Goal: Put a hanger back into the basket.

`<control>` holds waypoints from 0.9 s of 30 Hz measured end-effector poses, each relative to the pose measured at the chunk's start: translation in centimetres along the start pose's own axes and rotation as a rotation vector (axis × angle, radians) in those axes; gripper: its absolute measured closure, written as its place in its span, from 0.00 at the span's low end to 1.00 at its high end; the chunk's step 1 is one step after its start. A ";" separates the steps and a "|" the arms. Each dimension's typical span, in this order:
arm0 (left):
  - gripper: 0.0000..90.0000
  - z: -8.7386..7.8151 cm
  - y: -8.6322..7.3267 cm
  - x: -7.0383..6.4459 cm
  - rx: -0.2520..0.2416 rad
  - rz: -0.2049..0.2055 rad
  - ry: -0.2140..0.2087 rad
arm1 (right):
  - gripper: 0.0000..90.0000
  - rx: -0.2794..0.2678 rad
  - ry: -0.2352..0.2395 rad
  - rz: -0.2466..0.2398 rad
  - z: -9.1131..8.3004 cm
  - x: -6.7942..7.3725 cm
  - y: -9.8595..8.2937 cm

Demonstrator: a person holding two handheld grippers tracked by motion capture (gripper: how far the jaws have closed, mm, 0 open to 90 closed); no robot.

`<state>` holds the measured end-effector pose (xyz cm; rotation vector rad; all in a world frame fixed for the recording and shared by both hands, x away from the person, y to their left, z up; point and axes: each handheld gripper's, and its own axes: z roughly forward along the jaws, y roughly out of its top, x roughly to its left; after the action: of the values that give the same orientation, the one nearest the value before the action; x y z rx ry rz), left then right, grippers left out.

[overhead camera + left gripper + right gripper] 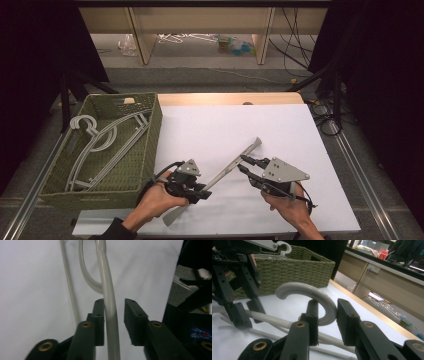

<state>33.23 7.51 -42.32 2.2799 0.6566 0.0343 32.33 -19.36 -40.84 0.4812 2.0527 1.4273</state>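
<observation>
Nearest the table's front edge, two hands hold black two-jaw grippers over a white table top (280,130). The left gripper (205,192) has its jaws parted around the arm of a pale grey plastic coat hanger (234,165); in the left gripper view the hanger's arm (110,315) runs between the jaws against one pad, with a gap to the other. The right gripper (244,164), just right of the hanger, also stands partly open; in the right gripper view the hanger's curved hook (312,293) passes between its jaws, and I cannot tell whether they grip it. The hanger lies slanted across the white top. Farther left of the hanger sits a green woven rectangular basket (145,150) holding more pale grey hangers (105,140).
</observation>
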 end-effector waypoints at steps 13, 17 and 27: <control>0.69 0.5 1.6 -0.8 0.086 0.084 0.175 | 0.80 -0.003 0.014 0.010 0.3 -0.1 0.3; 0.70 1.3 2.3 -0.8 0.073 0.088 0.185 | 0.79 -0.003 0.016 0.012 0.4 -0.1 0.5; 0.85 1.8 3.2 -0.7 0.067 0.125 0.221 | 0.74 -0.011 0.008 0.028 0.6 -0.1 0.5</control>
<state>34.46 4.09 -41.35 2.4010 0.6344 0.3332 32.79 -18.84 -40.46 0.5018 2.0514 1.4577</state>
